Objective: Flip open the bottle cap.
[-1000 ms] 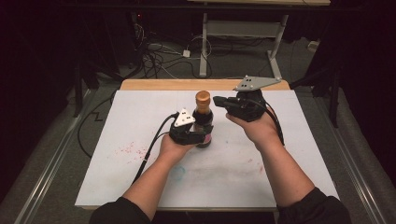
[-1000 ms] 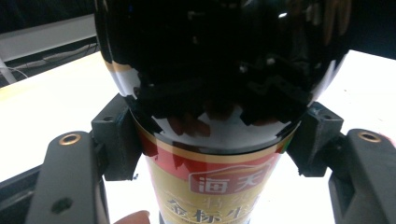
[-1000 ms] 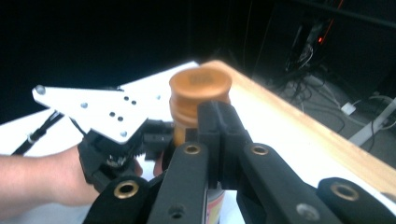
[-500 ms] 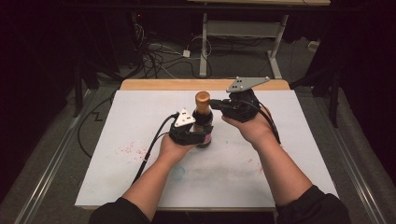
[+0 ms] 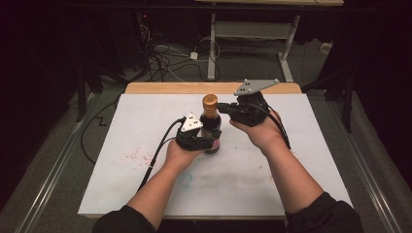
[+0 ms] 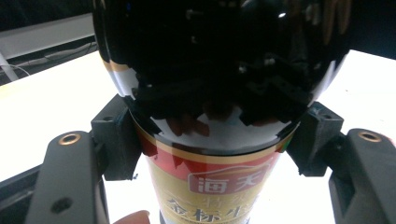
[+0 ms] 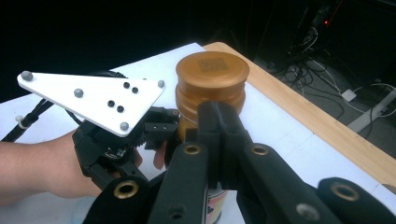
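We count one bottle (image 5: 211, 127), two grippers and one white sheet (image 5: 301, 160) laid over a wooden table (image 5: 165, 88). The bottle stands upright near the middle of the sheet, its long axis vertical, with its brown cap (image 7: 212, 74) pointing straight up. The glass is dark, and a red and gold label (image 6: 212, 184) with printed characters wraps the lower body.

The left gripper (image 5: 197, 138) clamps the bottle's body; in the left gripper view we see a jaw pad pressed against each side of the glass, just above the label. The right gripper (image 5: 223, 108) sits higher, level with the neck and just beside the cap. In the right gripper view its two jaws lie together with no gap between them, their tips right in front of the cap and gripping nothing. A grey three-cornered plate (image 5: 256, 86) tops the right gripper; a white one (image 7: 91, 98) tops the left.
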Motion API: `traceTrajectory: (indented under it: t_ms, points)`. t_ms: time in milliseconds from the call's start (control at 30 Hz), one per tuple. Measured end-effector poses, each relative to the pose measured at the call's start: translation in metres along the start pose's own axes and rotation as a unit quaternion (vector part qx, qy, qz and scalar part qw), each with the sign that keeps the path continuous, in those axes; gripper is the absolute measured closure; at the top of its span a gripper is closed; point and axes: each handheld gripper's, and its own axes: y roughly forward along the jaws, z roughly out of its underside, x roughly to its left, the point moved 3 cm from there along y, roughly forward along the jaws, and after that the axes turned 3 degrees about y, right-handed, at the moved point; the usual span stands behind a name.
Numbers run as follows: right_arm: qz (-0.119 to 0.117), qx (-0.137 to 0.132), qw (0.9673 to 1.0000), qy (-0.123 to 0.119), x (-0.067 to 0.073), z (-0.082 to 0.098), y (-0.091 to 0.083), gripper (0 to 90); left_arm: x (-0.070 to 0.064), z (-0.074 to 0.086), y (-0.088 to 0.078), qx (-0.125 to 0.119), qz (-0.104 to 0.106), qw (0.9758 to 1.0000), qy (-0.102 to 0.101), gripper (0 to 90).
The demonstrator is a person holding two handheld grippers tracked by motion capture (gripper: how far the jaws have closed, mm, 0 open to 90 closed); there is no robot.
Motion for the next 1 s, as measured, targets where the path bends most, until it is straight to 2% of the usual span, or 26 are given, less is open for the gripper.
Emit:
traceTrajectory:
  t_ms: [100,133,200,233,267,600,700,733,767,833,967,1000]
  points:
    - [0.000,-0.008,1.0000,0.004,0.000,-0.001,-0.001,90.0,-0.001,0.000,0.000,-0.001,-0.001,1.0000,0.001,28.9]
    - [0.001,-0.009,0.9999,0.004,0.001,-0.001,-0.002,90.0,0.002,0.001,-0.002,0.010,-0.009,0.9998,0.014,28.9]
    - [0.002,-0.010,0.9999,0.004,0.001,-0.003,-0.003,90.0,0.002,0.001,-0.002,0.009,-0.008,0.9998,0.013,28.9]
    - [0.002,-0.009,0.9999,0.005,0.001,-0.003,-0.003,90.0,0.000,0.000,-0.001,0.001,-0.001,1.0000,0.003,28.9]
    - [0.001,-0.009,1.0000,0.004,0.001,-0.004,-0.003,90.0,0.000,0.000,0.000,0.000,-0.002,1.0000,0.001,28.9]
    - [0.006,-0.023,0.9996,0.011,0.000,-0.007,-0.003,90.0,0.000,0.000,0.000,-0.002,-0.003,1.0000,-0.006,28.9]
    - [0.005,-0.024,0.9996,0.013,0.000,-0.007,-0.002,90.0,0.001,0.000,0.000,-0.002,-0.002,1.0000,-0.005,28.9]
    - [0.005,-0.026,0.9996,0.014,0.000,-0.007,-0.002,90.0,0.003,0.001,-0.002,0.006,-0.010,0.9999,0.006,28.9]
    - [0.006,-0.028,0.9995,0.014,0.000,-0.008,-0.002,90.0,0.003,0.001,-0.002,0.007,-0.009,0.9999,0.007,28.9]
    - [0.008,-0.028,0.9995,0.014,0.000,-0.008,-0.002,90.0,0.000,0.000,0.000,-0.001,-0.002,1.0000,-0.001,29.0]
    - [0.011,-0.032,0.9993,0.012,0.000,-0.011,-0.003,90.0,0.000,0.000,-0.001,0.000,-0.003,1.0000,0.000,29.0]
    - [0.011,-0.034,0.9993,0.012,0.000,-0.011,-0.003,90.0,0.002,0.001,-0.002,0.007,-0.011,0.9999,0.007,29.0]
